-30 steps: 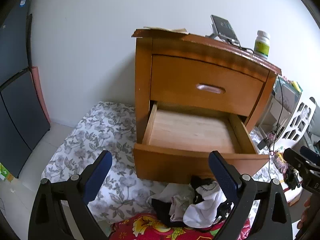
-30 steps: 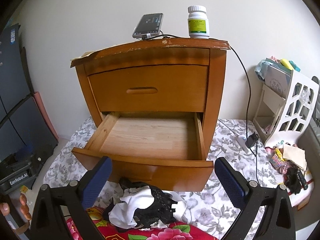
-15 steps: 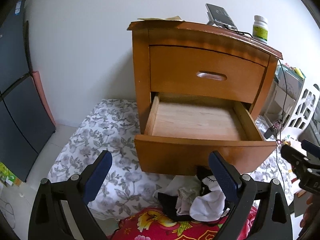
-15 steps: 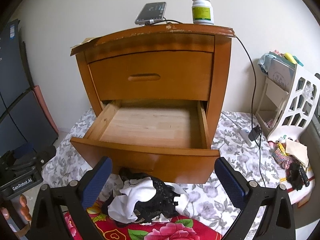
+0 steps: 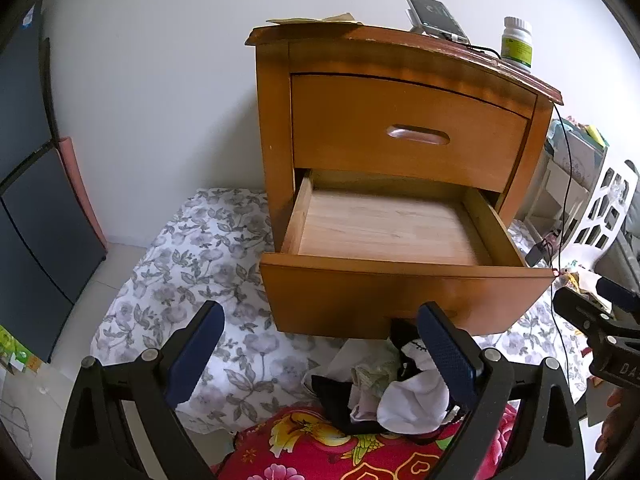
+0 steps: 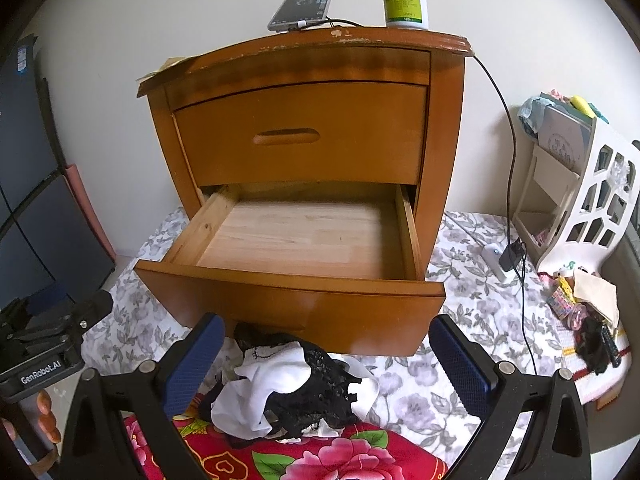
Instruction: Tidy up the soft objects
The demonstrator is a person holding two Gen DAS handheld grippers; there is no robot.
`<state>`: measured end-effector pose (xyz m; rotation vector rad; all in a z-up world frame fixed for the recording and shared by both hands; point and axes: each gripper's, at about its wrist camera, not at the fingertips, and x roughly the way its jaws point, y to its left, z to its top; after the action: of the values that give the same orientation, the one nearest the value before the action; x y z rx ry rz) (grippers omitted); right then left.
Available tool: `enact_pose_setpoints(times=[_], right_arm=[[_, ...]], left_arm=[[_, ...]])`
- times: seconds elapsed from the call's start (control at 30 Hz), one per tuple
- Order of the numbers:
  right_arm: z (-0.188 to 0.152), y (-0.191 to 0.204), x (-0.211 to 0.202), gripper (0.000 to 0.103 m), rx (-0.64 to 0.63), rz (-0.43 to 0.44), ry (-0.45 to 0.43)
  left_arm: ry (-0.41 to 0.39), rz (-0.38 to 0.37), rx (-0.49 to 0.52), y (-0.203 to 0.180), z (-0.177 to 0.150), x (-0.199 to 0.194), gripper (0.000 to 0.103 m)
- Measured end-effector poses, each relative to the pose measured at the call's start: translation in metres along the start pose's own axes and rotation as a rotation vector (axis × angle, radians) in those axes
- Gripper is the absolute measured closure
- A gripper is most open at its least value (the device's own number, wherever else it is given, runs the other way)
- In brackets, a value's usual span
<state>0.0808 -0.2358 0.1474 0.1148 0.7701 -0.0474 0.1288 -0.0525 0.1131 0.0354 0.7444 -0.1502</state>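
A pile of soft garments (image 5: 384, 392), white, black lace and pale green, lies on a red floral cloth (image 5: 340, 452) in front of a wooden nightstand (image 5: 400, 92). It also shows in the right wrist view (image 6: 296, 388). The nightstand's lower drawer (image 6: 296, 240) is pulled out and bare inside; it also shows in the left wrist view (image 5: 384, 232). My left gripper (image 5: 320, 344) is open and empty, just above and left of the pile. My right gripper (image 6: 326, 356) is open and empty, hovering over the pile.
A grey floral sheet (image 6: 480, 300) covers the floor. A phone (image 6: 300, 8) and a pill bottle (image 6: 405, 0) stand on the nightstand, with a cable (image 6: 508, 120) hanging down. A white rack (image 6: 592, 200) and small clutter (image 6: 584, 304) sit at the right. Dark panels (image 5: 36, 200) stand at the left.
Both grippers have moved closer to the nightstand and a little lower. The drawer and the garment pile have not moved. Both grippers stay open.
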Motion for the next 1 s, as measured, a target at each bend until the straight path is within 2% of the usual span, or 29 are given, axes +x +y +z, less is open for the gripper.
enact_pose_setpoints(times=[0.4,1.0], right_arm=[[-0.0001,0.0007,0.0005,0.000,-0.001,0.000,0.002],[-0.0019,0.0033,0.0020,0.000,-0.007,0.003,0.007]], left_arm=[[-0.003,0.026,0.003,-0.0004,-0.0006,-0.0019,0.006],[-0.010,0.010,0.031,-0.0014,-0.0010,-0.0062,0.006]])
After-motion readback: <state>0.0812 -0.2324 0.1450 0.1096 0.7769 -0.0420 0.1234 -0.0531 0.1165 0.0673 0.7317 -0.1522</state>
